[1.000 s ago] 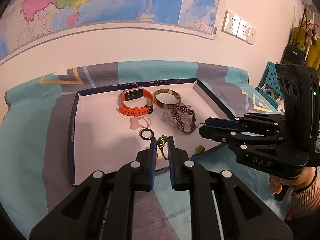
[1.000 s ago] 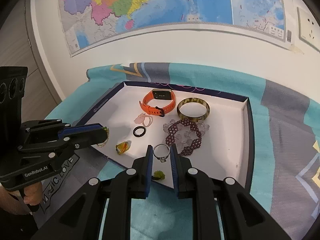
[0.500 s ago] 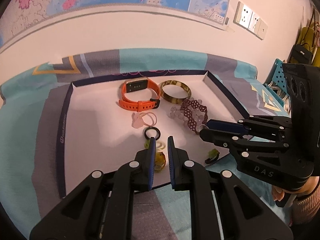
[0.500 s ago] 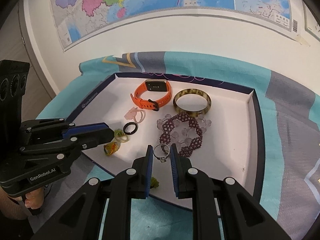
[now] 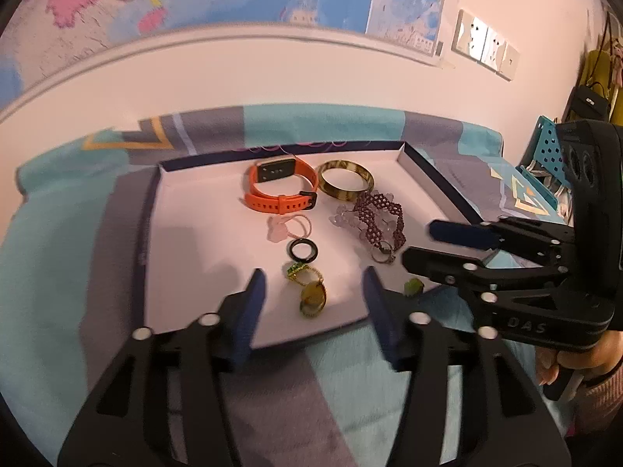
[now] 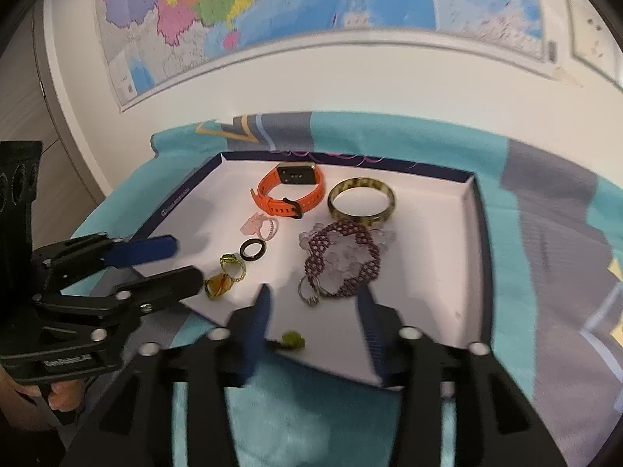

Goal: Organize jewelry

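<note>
Both gripper bodies run out past the bottom edge of their own views. The fingertips of the left gripper [image 5: 313, 284] and of the right gripper [image 6: 311, 299] are smeared by motion blur. Just behind the right gripper's left jaw, a small green piece [image 6: 293, 339] is too blurred to identify. Between the left jaws, the amber pendant [image 5: 312, 299] shows no detail. Beyond the left gripper's right jaw, the silver ring [image 5: 382, 251] is tiny, and its setting cannot be made out.

Matt white card lines the tray [image 5: 187, 233]; the orange watch strap [image 5: 278, 202] looks rubbery, the tortoiseshell bangle [image 5: 344, 185] glossy, the silver ring [image 6: 309, 292] metal, the blue-grey cloth [image 5: 58, 233] soft.
</note>
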A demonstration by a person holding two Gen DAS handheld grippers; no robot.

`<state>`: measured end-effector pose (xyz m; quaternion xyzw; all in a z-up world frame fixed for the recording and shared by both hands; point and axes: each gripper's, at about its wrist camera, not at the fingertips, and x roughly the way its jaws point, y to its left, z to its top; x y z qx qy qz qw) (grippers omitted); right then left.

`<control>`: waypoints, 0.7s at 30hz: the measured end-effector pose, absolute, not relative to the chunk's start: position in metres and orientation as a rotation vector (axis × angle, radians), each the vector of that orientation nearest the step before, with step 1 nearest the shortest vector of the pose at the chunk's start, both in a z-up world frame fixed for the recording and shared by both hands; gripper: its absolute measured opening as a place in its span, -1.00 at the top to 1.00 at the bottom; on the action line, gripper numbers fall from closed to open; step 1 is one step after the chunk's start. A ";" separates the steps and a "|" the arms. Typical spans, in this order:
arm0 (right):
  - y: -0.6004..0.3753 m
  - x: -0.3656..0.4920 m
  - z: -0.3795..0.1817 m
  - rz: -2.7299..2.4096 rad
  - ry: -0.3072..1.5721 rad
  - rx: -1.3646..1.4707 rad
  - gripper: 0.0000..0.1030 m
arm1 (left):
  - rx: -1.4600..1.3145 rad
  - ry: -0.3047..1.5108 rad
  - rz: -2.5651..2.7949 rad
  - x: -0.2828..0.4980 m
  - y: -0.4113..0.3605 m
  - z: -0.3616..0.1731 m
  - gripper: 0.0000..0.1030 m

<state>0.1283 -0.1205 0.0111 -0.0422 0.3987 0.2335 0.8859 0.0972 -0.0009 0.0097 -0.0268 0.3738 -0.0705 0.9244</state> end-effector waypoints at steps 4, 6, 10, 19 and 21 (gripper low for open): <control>-0.132 0.109 0.014 0.461 0.806 -0.082 -0.35 | -0.049 0.722 -0.104 0.073 0.002 0.018 -0.68; -0.137 0.097 0.015 0.434 0.789 -0.081 -0.57 | -0.043 0.711 -0.083 0.063 0.003 0.019 -0.84; -0.139 0.078 0.016 0.419 0.761 -0.097 -0.85 | -0.038 0.693 -0.056 0.043 0.003 0.021 -0.89; -0.139 0.050 0.012 0.390 0.759 -0.118 -0.87 | -0.072 0.706 -0.017 0.018 0.003 0.020 -0.89; -0.139 0.046 0.013 0.390 0.756 -0.120 -0.87 | -0.072 0.706 -0.003 0.014 0.003 0.020 -0.89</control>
